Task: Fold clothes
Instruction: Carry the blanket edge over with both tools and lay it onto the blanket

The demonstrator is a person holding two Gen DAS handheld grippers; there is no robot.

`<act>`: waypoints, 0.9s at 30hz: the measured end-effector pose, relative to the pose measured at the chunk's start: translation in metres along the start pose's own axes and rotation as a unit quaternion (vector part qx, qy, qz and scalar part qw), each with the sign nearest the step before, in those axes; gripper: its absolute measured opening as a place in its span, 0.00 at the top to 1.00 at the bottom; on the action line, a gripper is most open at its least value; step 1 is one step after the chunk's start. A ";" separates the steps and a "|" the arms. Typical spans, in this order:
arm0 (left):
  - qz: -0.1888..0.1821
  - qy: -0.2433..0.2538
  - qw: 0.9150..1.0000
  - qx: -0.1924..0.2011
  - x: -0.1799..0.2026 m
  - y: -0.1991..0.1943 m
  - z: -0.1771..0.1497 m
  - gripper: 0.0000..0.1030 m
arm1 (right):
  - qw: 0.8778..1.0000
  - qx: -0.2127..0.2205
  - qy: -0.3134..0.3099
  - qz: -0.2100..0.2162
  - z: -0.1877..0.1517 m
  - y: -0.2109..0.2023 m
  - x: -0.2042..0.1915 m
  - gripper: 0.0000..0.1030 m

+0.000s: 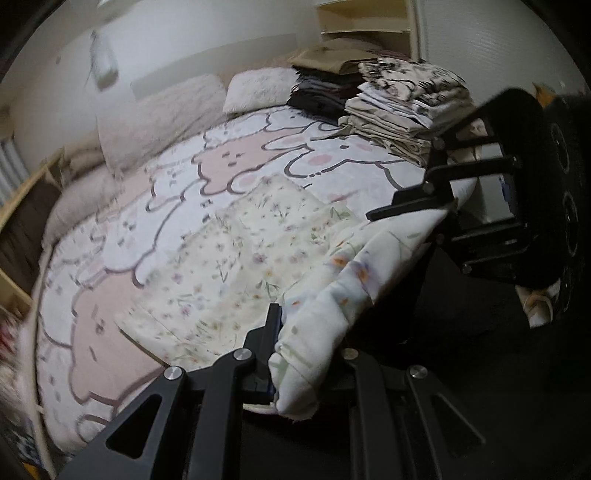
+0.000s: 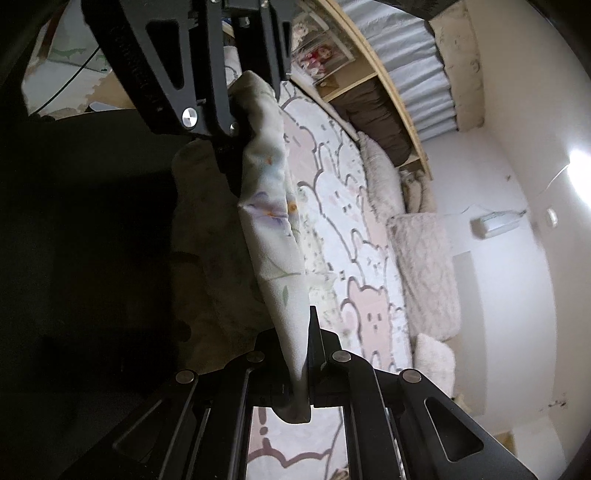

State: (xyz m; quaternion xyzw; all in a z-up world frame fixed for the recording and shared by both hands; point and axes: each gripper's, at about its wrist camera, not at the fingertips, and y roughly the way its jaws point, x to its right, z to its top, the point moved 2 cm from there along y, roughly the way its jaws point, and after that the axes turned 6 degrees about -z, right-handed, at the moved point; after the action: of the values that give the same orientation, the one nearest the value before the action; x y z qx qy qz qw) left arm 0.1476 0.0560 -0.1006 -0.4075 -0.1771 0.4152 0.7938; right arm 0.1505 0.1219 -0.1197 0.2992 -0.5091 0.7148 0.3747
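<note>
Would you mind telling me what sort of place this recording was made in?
Most likely a home bedroom: a bed with a pink-and-white cartoon-animal bedspread, fluffy cream pillows at its head, and stacks of folded clothes beside a pale shelf unit.

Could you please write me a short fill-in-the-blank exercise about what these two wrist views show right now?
1. Both tools, the left tool and the right tool, are shut on the same ____ garment.
2. The garment's far part lies on a bed cover printed with cartoon ____.
3. Near the far corner of the bed stand ____ stacks of folded clothes.
4. Fluffy ____ lie along the wall side of the bed.

Missing words: floral; animals; two; pillows
</note>
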 end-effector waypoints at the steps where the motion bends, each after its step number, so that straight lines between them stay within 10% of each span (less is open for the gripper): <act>1: -0.001 -0.006 1.000 -0.001 -0.005 0.003 0.002 0.86 | 1.000 -0.001 0.001 0.003 0.001 0.006 0.003 0.94; 20: -0.088 -0.060 0.991 -0.084 -0.126 0.063 0.073 0.86 | 0.980 -0.047 0.090 0.169 0.021 0.156 0.101 0.94; 27: -0.158 -0.108 0.972 -0.139 -0.181 0.110 0.091 0.86 | 0.958 -0.082 0.130 0.242 0.017 0.223 0.119 0.94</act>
State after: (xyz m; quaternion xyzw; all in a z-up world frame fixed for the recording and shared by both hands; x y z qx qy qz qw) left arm -0.0728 -0.0088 -0.1220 -0.4335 -0.3801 0.2973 0.7611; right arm -0.1008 0.0884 -0.1306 0.0393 -0.5699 0.7728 0.2766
